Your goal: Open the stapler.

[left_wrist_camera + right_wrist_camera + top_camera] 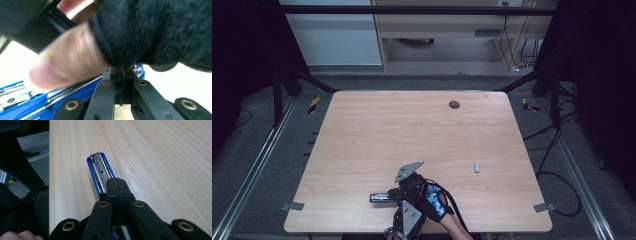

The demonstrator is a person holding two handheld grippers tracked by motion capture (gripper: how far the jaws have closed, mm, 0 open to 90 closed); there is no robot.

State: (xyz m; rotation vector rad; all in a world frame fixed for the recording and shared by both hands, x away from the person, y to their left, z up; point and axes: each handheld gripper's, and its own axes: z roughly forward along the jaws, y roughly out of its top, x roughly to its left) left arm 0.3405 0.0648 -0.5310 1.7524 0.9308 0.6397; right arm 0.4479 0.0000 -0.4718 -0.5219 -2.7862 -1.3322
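Note:
A blue stapler lies near the table's front edge, its metal staple channel showing on top. My right gripper points left along it, and its jaws are shut on the stapler's near end. From the front edge my left gripper reaches in. It is shut at the stapler's chrome rear end, with the blue body running off to its left. A gloved hand and its thumb hang close over those jaws.
A small grey cylinder-like piece lies alone to the right of the grippers. A dark round hole sits near the far edge of the wooden table. Metal rails and cables run along the floor on both sides.

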